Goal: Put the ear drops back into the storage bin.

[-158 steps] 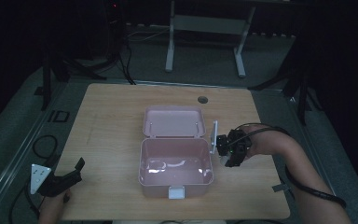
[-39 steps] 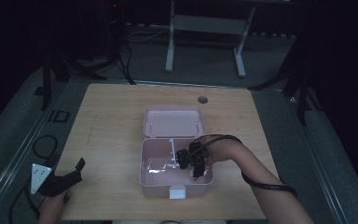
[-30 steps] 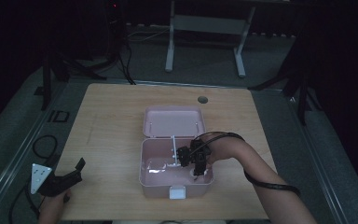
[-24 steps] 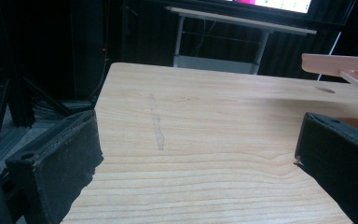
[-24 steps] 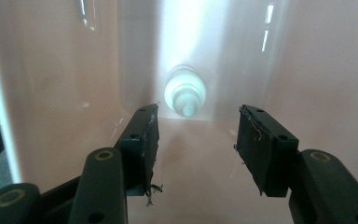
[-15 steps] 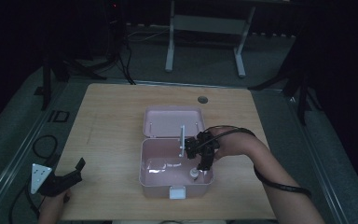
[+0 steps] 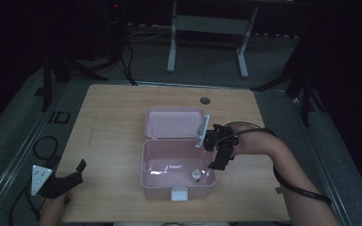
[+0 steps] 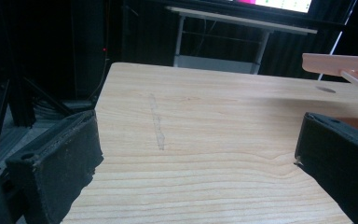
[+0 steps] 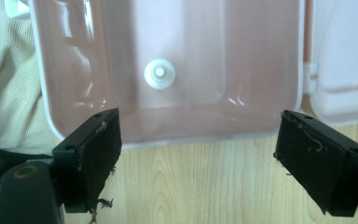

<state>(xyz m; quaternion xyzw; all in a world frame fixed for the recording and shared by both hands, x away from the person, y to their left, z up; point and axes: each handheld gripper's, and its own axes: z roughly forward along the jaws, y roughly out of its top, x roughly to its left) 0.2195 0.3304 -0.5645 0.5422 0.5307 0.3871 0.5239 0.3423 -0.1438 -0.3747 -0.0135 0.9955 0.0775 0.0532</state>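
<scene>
Right tongs [image 9: 196, 158] above box [image 9: 177, 126].

A pink box [image 7: 178, 175] lies open on the table [image 7: 113, 122].

table [image 7: 118, 127]: pale wood, with fine brown grain lines and a faint grey streak
box [image 7: 156, 176]: pale pink inside and out, with a glossy sheen on its floor
latch [image 7: 179, 193]: white
small round thing in the box [image 9: 159, 73]: white
left gripper [image 8: 200, 163]: black jaws
right gripper [image 9: 205, 158]: black jaws, frayed dark threads on the pads
plate on the left gripper [image 7: 39, 178]: light grey
floor [image 7: 273, 61]: dull grey
</scene>
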